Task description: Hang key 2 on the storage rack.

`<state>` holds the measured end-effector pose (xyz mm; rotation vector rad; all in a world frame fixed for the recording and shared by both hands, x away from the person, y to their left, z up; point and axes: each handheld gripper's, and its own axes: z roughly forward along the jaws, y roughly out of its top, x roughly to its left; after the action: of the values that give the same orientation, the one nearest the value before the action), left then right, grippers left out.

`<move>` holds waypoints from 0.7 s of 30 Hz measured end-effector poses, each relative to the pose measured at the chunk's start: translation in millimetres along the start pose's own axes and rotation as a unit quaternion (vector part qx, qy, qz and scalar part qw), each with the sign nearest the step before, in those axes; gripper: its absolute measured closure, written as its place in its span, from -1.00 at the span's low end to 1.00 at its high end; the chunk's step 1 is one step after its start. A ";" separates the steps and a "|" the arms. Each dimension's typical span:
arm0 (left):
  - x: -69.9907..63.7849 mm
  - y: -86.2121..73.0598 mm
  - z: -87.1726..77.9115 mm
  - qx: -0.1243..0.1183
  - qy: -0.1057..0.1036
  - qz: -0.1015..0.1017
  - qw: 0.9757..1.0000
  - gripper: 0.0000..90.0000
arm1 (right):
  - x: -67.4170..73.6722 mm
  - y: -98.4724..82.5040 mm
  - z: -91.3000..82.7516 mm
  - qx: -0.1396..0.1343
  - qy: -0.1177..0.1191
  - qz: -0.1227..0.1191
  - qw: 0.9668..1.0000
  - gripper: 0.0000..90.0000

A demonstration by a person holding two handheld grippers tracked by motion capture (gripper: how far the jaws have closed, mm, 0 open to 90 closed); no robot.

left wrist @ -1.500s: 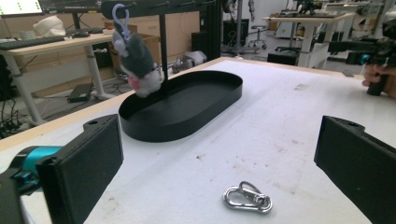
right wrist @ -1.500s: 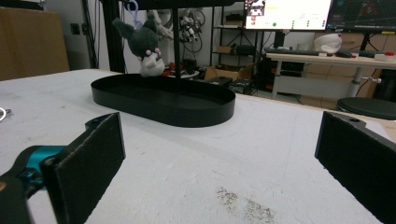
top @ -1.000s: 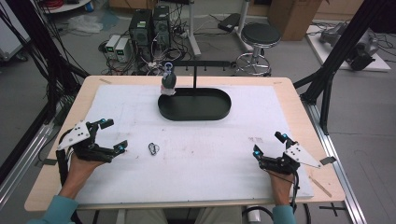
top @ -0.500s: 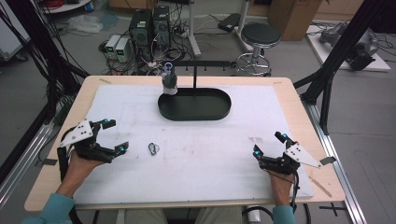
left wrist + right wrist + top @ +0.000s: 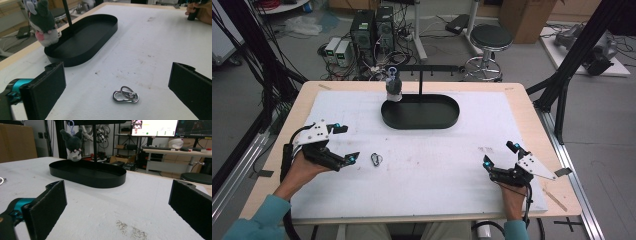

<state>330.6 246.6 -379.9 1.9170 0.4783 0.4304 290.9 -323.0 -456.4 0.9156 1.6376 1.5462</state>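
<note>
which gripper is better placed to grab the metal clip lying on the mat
Left, most likely. The left gripper is open just beside the metal clip, and in the left gripper view the clip lies between its jaws. The right gripper is open too, but sits far across the white mat.

Silver key clip (image 5: 125, 95) on a white surface (image 5: 437, 165); black oval tray (image 5: 420, 112); dark grey plush toy (image 5: 42, 21) with white-and-pink face.
</note>
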 end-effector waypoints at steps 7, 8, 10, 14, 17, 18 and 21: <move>-2.5 6.4 13.2 0.051 -0.008 0.019 0.998 -0.96 | -0.1 0.0 -0.3 0.000 0.001 0.003 1.000 -0.98; -2.8 7.3 14.9 0.056 -0.008 0.019 0.998 -0.96 | 0.1 0.0 -0.4 0.000 0.001 0.005 1.000 -0.98; -2.9 8.5 18.1 0.068 -0.007 0.021 0.997 -0.96 | -0.1 0.0 -0.3 0.000 0.001 0.003 1.000 -0.98; -4.5 10.1 23.9 0.086 0.001 0.029 0.996 -0.90 | 0.1 0.0 -0.4 0.000 0.001 0.004 1.000 -0.98; -4.7 9.5 27.9 0.101 -0.004 0.028 0.995 -0.84 | 0.1 0.0 -0.4 0.000 0.001 0.004 1.000 -0.98; -4.7 9.4 29.6 0.107 -0.006 0.024 0.994 -0.84 | 0.1 -0.1 -0.4 0.000 0.001 0.004 1.000 -0.98; -4.9 9.4 34.1 0.118 -0.009 0.012 0.993 -0.84 | 0.1 0.0 -0.4 0.000 0.001 0.003 1.000 -0.98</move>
<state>344.7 214.1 -384.3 2.1556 0.5133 0.3860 290.5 -323.0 -456.5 0.9209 1.6383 1.5515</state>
